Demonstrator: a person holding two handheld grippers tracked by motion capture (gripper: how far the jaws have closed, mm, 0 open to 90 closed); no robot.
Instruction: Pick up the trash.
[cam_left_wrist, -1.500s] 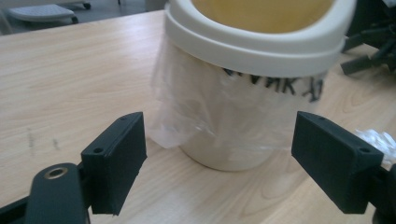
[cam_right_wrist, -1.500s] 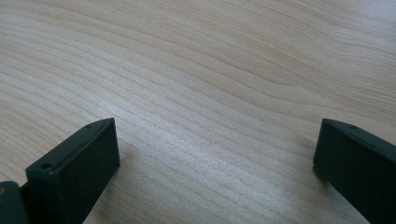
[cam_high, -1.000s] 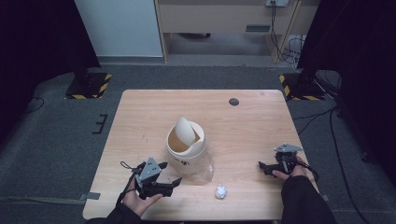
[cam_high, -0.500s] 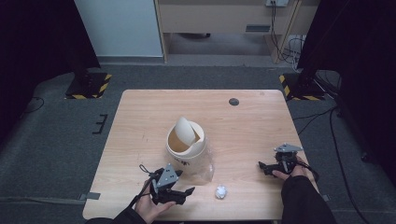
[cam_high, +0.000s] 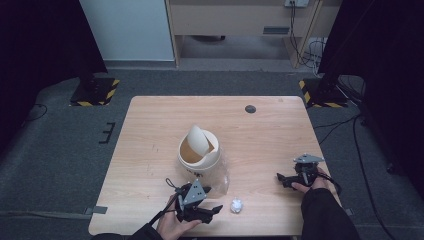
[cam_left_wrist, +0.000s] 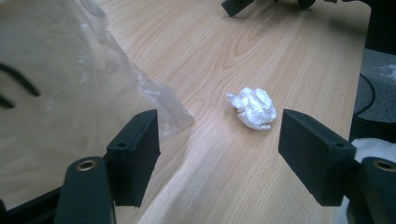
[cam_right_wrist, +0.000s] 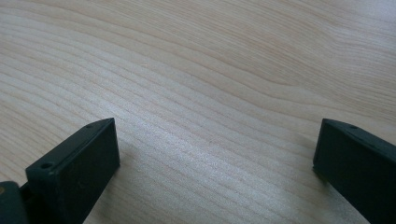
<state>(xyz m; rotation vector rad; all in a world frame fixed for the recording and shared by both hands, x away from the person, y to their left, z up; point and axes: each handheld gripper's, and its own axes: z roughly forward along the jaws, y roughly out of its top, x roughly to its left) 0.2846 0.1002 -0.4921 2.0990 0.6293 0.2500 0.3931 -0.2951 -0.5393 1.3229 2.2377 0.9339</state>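
Since the earlier frames, the left gripper (cam_high: 216, 209) has travelled along the near edge of the desk (cam_high: 150, 130) from the near-left area toward the middle, and its jaws have just been closing; the right gripper (cam_high: 281, 178) has kept its place near the right edge. Left jaws now stand partly spread, with the crumpled paper ball (cam_left_wrist: 252, 107) lying on the wood ahead of and between them, untouched by either pad; nothing is pinched. In the high view the ball (cam_high: 236, 205) sits close to the near edge, just right of the left gripper and just in front of the white bin (cam_high: 199, 156), which stands at mid-desk, toward the near edge. That bin is round, with a swing lid (cam_high: 198, 140) tipped up so the mouth is open; its interior appears brown and what lies inside cannot be told from these views. A clear plastic sheet (cam_left_wrist: 116, 88), probably the liner, spills from the bin's base onto the desk beside the left jaws. Right jaws are spread wide over bare wood (cam_right_wrist: 210, 70), holding nothing. Judged from this layout, the work is at its approach stage: the ball is neither gripped nor lifted, and grasping, carrying and dropping it through the open mouth all remain. A small dark disc (cam_high: 250, 109) lies near the far edge, apart from the action.
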